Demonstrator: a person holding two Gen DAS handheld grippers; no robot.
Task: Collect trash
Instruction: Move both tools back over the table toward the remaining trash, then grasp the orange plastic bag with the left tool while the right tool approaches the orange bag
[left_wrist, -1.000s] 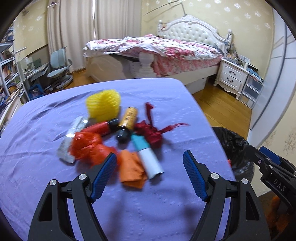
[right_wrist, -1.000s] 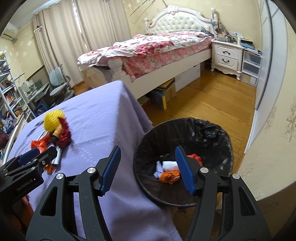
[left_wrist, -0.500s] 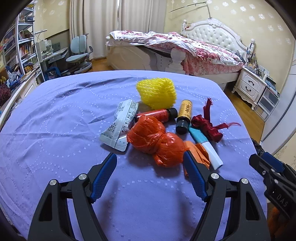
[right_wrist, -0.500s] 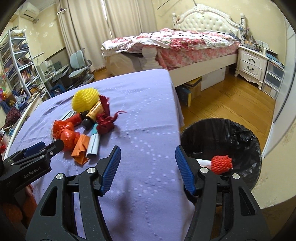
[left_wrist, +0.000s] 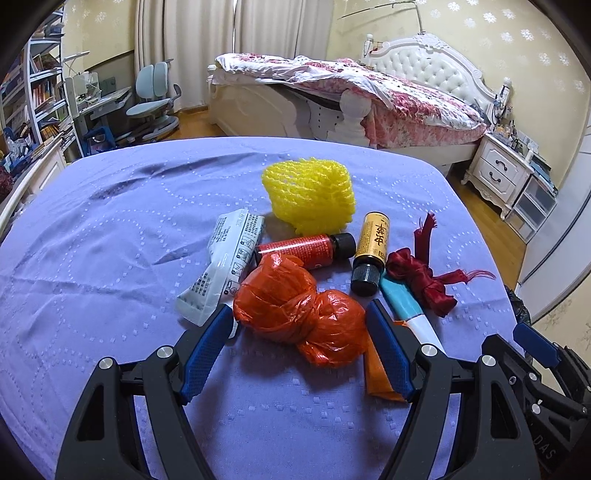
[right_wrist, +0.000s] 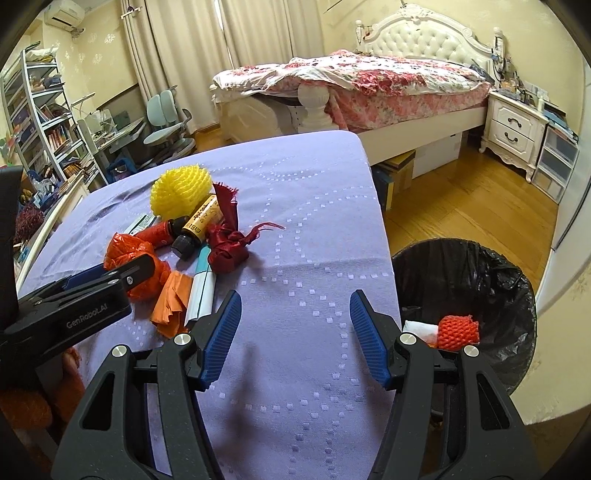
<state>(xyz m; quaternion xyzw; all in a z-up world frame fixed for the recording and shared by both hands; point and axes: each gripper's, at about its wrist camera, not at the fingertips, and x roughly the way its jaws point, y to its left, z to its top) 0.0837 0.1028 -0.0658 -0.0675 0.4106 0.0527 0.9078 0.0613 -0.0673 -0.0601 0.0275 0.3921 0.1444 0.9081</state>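
The left gripper (left_wrist: 299, 332) is seen with its jaws closing around the knotted orange plastic bag (left_wrist: 301, 315), which sits between them on the purple tabletop (left_wrist: 110, 258); contact by the pads cannot be confirmed yet. The bag is judged light, soft and crinkly, so it should crush easily and is best pinched across its bulging middle near the knot. Just beyond it, a red bottle (left_wrist: 306, 249), a gold bottle (left_wrist: 371, 251), a white packet (left_wrist: 225, 266) and yellow foam netting (left_wrist: 312, 197) are clustered. The right gripper (right_wrist: 293, 332) is held half open and empty above bare cloth, with the black-lined bin (right_wrist: 480, 273) close beside the tabletop.
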